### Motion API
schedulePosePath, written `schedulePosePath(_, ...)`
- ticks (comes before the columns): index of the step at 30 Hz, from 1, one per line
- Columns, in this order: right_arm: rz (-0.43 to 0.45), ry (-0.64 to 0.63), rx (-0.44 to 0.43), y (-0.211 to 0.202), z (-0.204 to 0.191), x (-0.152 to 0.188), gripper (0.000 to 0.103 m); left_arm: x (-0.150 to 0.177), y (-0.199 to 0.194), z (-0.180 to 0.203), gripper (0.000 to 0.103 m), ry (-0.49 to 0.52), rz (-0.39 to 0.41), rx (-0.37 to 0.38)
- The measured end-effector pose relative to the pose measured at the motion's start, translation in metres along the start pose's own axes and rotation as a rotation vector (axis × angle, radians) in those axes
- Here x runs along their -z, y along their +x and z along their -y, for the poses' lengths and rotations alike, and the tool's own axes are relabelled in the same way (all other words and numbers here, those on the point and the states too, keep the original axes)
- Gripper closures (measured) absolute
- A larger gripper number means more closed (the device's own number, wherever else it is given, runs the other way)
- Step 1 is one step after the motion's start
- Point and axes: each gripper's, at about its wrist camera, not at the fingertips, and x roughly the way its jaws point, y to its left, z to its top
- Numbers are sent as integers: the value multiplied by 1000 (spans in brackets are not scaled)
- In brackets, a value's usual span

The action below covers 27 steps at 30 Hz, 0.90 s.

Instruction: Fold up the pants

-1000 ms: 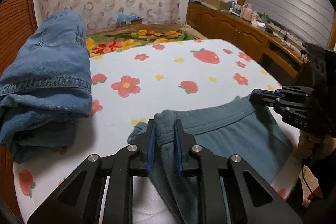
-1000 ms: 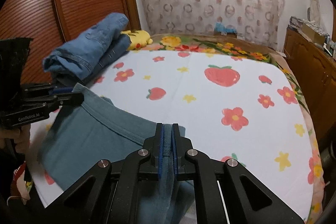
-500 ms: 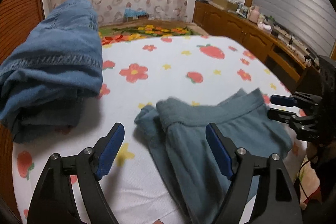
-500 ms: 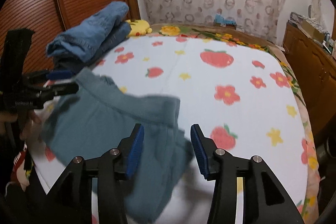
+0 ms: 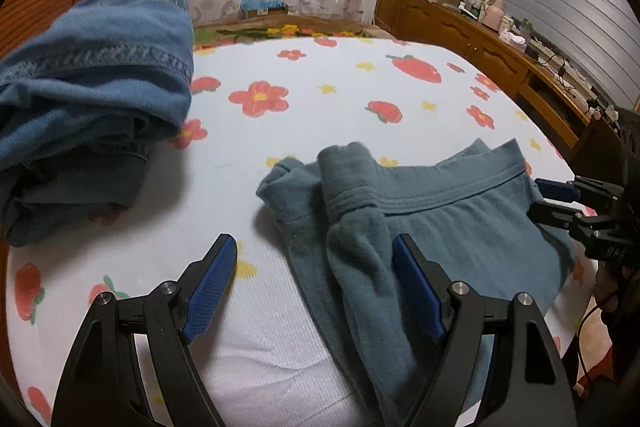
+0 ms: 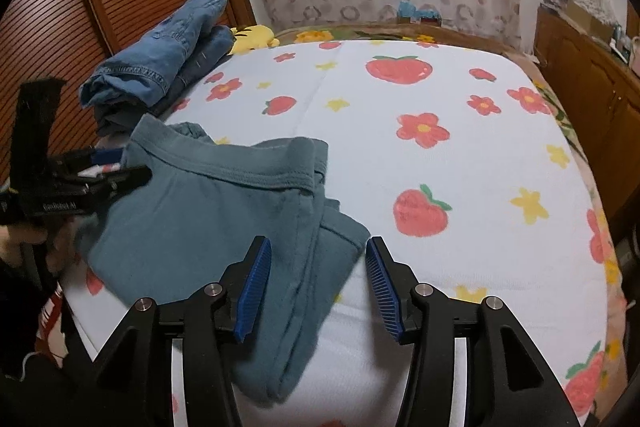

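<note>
1. The soft teal knit pants (image 5: 432,227) lay at the near edge of the strawberry-print bed (image 5: 320,115), beside folded blue denim jeans (image 5: 92,75).
2. The left tool (image 5: 312,283) and right tool (image 6: 316,283) had just been opening; both gaped, fabric lying loose between the jaws.
3. A fold looked just released; next probably called for regripping an edge.

Small white print on side of left gripper (image 6: 96,167), at far left of right wrist view, beside teal pants (image 6: 208,211): reads roughly "GenRobot AI", blurred. Embossed letters on body of right gripper (image 5: 560,199), at right edge of left wrist view, beside same pants: about "DAS", partly cut off. No other legible text.
</note>
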Motion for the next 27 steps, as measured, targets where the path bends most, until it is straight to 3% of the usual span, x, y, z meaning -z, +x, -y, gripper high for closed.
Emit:
schedulePosePath(9, -10, -2, -37, 20, -10, -10, 51, 1, 3, 0, 22, 3, 2, 13)
schedulePosePath(16, 5, -47, 0, 26, -18, -7, 51, 0, 7, 6, 15, 48, -12, -2)
schedulePosePath(22, 13, -63, 19, 27, -23, -6, 51, -8, 8, 0, 14, 11, -33, 23)
schedulePosePath(23, 16, -61, 18, 27, -23, -5, 51, -9, 6, -4, 15, -19, -23, 51)
schedulePosePath(27, 22, -65, 23, 26, -24, -2, 51, -11, 5, -9, 37, -59, -13, 112)
